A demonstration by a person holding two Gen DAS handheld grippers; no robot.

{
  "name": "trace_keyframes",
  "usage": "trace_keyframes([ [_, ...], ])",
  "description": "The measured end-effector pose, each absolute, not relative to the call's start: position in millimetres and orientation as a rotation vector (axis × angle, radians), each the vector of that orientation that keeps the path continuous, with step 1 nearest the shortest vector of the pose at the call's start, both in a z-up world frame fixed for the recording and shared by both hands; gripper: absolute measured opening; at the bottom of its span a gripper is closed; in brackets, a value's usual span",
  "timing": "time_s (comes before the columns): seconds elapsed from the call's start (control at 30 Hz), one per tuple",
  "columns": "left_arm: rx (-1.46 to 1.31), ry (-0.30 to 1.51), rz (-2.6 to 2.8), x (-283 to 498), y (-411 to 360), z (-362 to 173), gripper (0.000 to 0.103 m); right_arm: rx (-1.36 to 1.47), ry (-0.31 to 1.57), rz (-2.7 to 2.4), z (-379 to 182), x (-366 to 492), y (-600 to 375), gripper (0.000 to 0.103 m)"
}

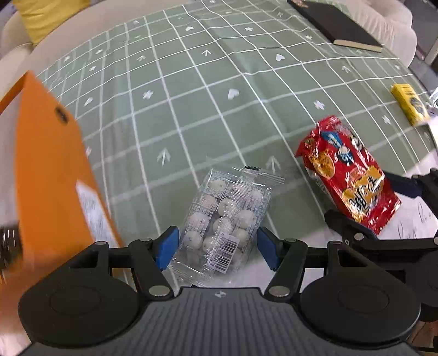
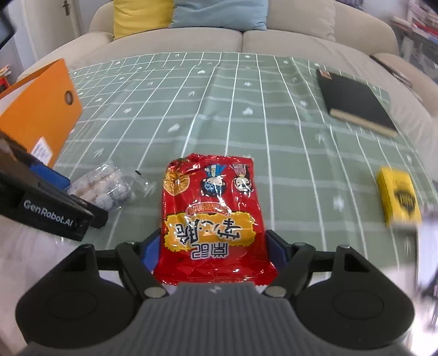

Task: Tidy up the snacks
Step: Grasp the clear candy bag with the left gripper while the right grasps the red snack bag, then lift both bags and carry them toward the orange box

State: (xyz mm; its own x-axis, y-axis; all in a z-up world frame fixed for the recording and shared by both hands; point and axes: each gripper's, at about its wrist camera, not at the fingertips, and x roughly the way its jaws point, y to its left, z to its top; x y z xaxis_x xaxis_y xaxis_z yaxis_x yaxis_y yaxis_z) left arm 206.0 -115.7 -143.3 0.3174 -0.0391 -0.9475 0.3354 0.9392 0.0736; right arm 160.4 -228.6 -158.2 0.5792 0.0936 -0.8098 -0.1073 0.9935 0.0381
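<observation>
My left gripper [image 1: 217, 250] squeezes the clear crinkly plastic packet of round white sweets [image 1: 227, 219] by its near end, low over the green checked tablecloth [image 1: 191, 109]. My right gripper [image 2: 213, 254] squeezes the shiny red foil snack bag [image 2: 213, 213] by its near end too, with the bag's far part lying on the cloth.

I think both bags are light, soft and slippery. The snacks inside could crack, so I hold the sides gently.

The right view shows the cream sofa with 2 cushions [image 2: 191, 13]. Both views show the orange cardboard box [image 1: 49, 169], the black notebook [image 2: 356, 101] and the small yellow box [image 2: 398, 197].
</observation>
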Motion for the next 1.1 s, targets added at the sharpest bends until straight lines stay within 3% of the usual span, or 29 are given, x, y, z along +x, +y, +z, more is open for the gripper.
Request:
trace_keyframes([
  [0.23, 0.167, 1.187, -0.258, 152.1, -83.5, -141.1, 0.073, -0.025, 0.958, 0.125, -155.3, 110.5, -217.1, 0.078],
  [0.47, 0.158, 1.024, -0.323, 127.8, -67.0, -143.0, 0.09, -0.038, 0.902, 0.146, -154.7, 96.0, -215.6, 0.084],
  [0.57, 0.167, 0.962, -0.347, 126.8, -66.6, -138.8, 0.091, -0.037, 0.849, 0.131, -152.1, 96.0, -218.8, 0.089],
  [0.87, 0.076, 0.988, -0.34, 140.9, -73.5, -147.6, 0.092, -0.055, 0.816, 0.126, -158.1, 106.9, -218.7, 0.089],
  [1.1, 0.133, 0.955, -0.316, 140.4, -78.6, -154.7, 0.092, -0.051, 0.828, 0.143, -167.0, 114.0, -216.6, 0.081],
])
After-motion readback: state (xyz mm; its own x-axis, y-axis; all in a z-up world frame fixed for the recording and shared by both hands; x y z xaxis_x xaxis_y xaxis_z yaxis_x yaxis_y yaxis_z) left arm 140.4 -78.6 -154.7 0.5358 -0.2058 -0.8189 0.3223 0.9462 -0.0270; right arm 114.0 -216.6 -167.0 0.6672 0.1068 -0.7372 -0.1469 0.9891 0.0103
